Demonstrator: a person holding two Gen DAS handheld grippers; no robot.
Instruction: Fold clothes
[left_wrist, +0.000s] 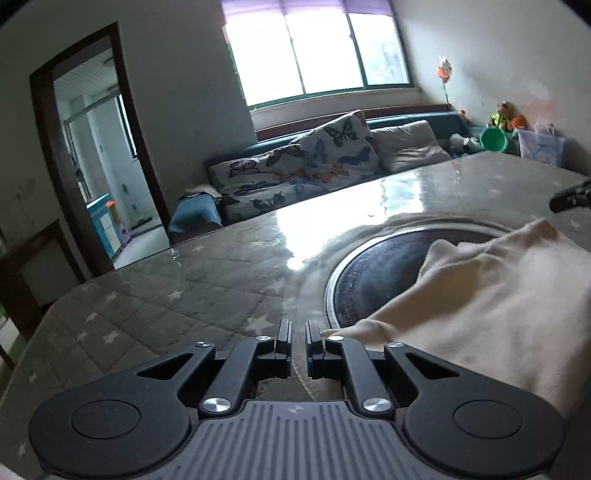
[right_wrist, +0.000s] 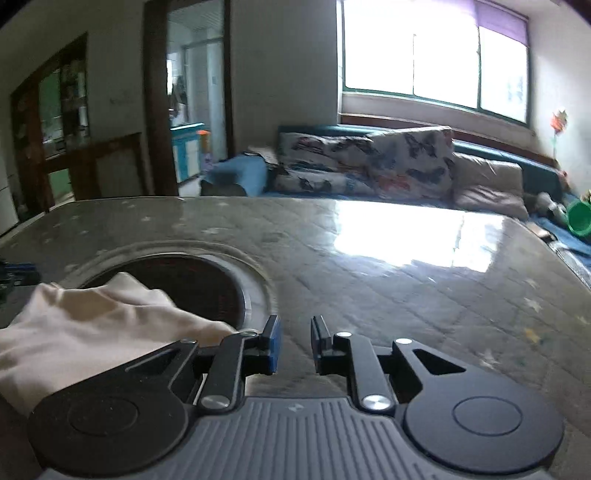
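A cream garment (left_wrist: 480, 295) lies bunched on the table (left_wrist: 166, 288), partly over a dark round inset (left_wrist: 376, 269). In the left wrist view it spreads to the right of my left gripper (left_wrist: 298, 326), whose jaws stand almost together with nothing visible between them. In the right wrist view the garment (right_wrist: 92, 325) lies to the left of my right gripper (right_wrist: 295, 325), which is slightly open and empty over the bare table (right_wrist: 406, 295). The round inset (right_wrist: 192, 280) sits just beyond the cloth. The right gripper's tip (left_wrist: 570, 199) shows at the far right edge of the left wrist view.
The table has a glossy sheet over a quilted grey star-pattern cover. Behind it runs a sofa with butterfly cushions (left_wrist: 332, 147) under a bright window (left_wrist: 317, 55). A doorway (left_wrist: 99, 147) opens at the left, and a green bucket (left_wrist: 495, 139) sits at the right.
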